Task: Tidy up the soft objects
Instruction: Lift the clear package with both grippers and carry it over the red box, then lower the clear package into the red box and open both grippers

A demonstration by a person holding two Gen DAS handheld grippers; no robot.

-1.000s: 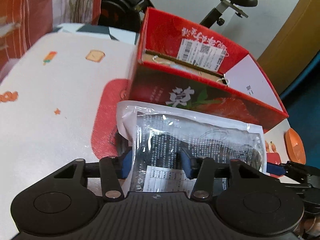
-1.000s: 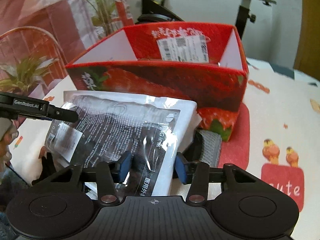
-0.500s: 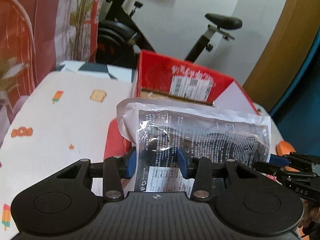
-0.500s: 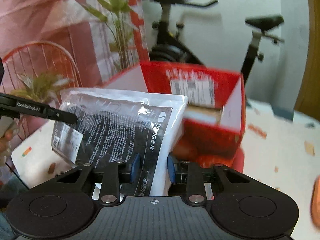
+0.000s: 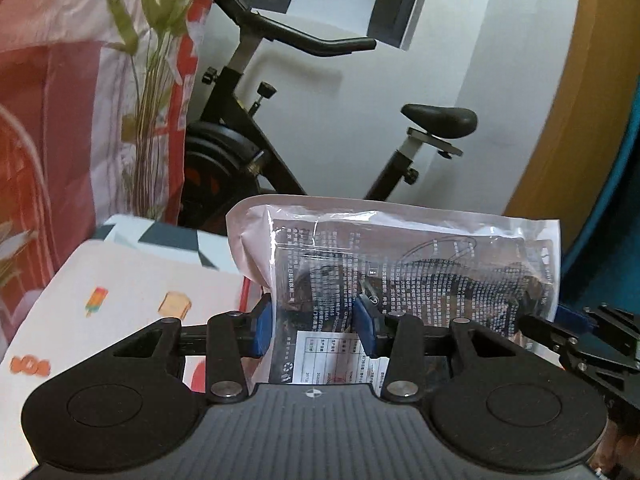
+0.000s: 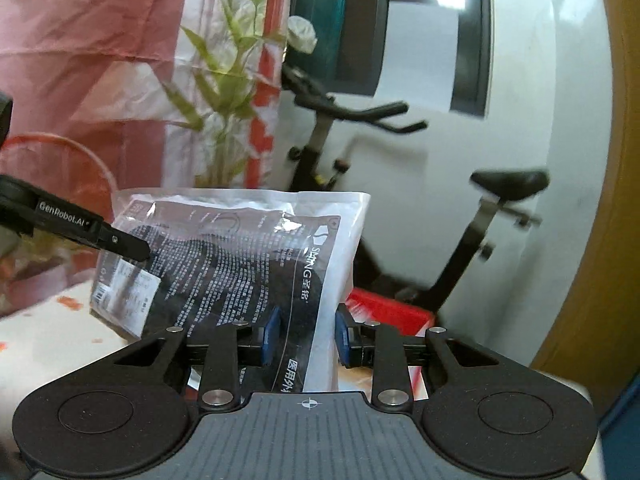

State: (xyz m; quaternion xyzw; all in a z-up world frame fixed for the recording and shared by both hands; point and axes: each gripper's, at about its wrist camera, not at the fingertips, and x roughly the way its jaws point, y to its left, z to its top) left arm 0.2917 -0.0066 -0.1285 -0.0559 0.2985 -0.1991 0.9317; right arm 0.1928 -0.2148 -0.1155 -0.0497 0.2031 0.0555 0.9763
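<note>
above the red box (image 6: 386,312), packet (image 5: 400,264) now higher

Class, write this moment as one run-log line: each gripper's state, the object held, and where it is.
left gripper: shut on plastic packet | right gripper: shut on plastic packet | packet: held off the table between both | red box: behind packet

Each gripper is black plastic, with a ribbed plate in the middle and 2 big round discs at the sides. The left gripper (image 5: 316,324) and the right gripper (image 6: 306,334) each have 2 blue pads and shiny silver screw heads. One finger (image 6: 92,232) has white letters that read GenRobot.AI.
</note>
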